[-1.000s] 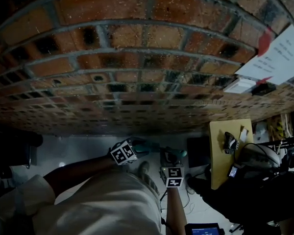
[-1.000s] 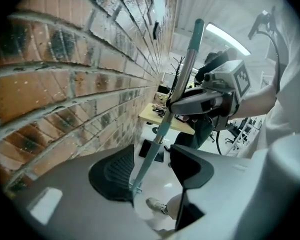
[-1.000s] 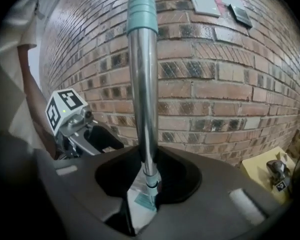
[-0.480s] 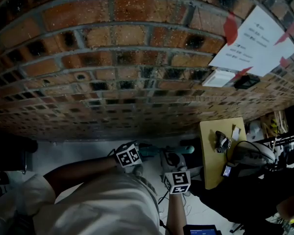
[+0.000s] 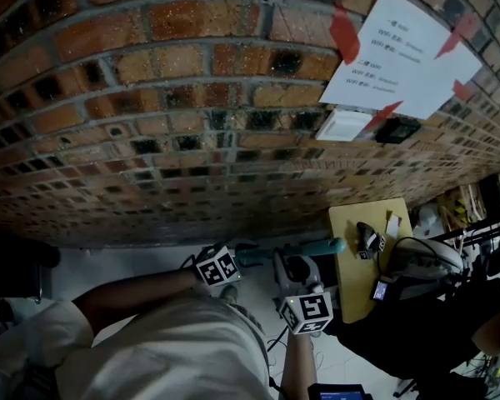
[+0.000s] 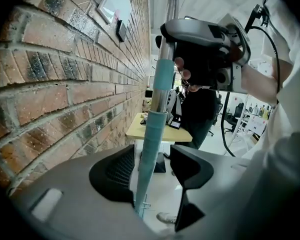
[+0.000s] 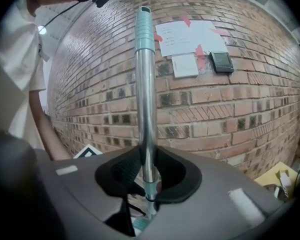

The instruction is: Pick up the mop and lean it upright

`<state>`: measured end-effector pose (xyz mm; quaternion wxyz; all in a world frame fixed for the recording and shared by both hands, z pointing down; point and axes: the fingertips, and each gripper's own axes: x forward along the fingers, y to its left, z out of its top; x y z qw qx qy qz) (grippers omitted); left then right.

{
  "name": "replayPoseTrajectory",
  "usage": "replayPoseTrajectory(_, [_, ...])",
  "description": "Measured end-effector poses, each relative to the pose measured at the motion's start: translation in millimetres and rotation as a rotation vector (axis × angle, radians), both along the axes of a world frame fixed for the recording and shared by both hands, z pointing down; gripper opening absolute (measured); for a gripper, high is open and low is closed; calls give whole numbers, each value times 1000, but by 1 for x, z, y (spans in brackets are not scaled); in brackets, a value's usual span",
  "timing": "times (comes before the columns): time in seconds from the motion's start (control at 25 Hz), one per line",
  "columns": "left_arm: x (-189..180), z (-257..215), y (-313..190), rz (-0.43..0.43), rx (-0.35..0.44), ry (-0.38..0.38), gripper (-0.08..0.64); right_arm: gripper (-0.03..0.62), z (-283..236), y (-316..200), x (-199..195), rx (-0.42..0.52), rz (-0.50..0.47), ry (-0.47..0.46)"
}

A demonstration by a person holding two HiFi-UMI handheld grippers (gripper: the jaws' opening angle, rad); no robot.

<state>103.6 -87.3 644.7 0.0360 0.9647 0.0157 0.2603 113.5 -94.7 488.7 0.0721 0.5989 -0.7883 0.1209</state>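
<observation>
Right claw (image 7: pixel 149 178) clamps mop pole (image 7: pixel 145 109); brick wall (image 7: pixel 240 109) near behind.

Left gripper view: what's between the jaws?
Mop handle: its teal sleeve stands between the jaws of the left hand-held gripper, which have just been closing; a gap shows beside the right jaw. Seen in the left gripper view.

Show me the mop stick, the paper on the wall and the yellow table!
mop stick (image 7: pixel 145 109): right gripper view, on the shiny metal part.
paper (image 5: pixel 400 52): head view, on the middle of the white sheet.
yellow table (image 5: pixel 350 261): head view, on a bare part of its top.
</observation>
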Motion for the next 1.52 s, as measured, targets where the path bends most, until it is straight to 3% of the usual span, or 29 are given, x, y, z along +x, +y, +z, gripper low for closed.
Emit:
replayPoseTrajectory(0.24, [23, -9, 3, -35, 25, 8, 230, 101, -21, 2, 11, 40, -12, -13])
replayPoseTrajectory(0.56, [36, -33, 0, -105, 55, 35, 144, 103, -47, 2, 20, 78, -52, -1])
replayPoseTrajectory(0.96, [50, -58, 4, -103, 82, 41, 135, 115, -76, 7, 42, 218, 6, 9])
replayPoseTrajectory(1.08, [49, -62, -3, -132, 60, 44, 133, 189, -79, 12, 53, 236, 19, -1])
replayPoseTrajectory(1.28, [40, -71, -12, -175, 15, 53, 133, 198, -64, 27, 72, 215, 39, -9])
replayPoseTrajectory(1.52, [41, -103, -15, -180, 14, 108, 133, 196, -17, 42, 90, 115, 70, -22])
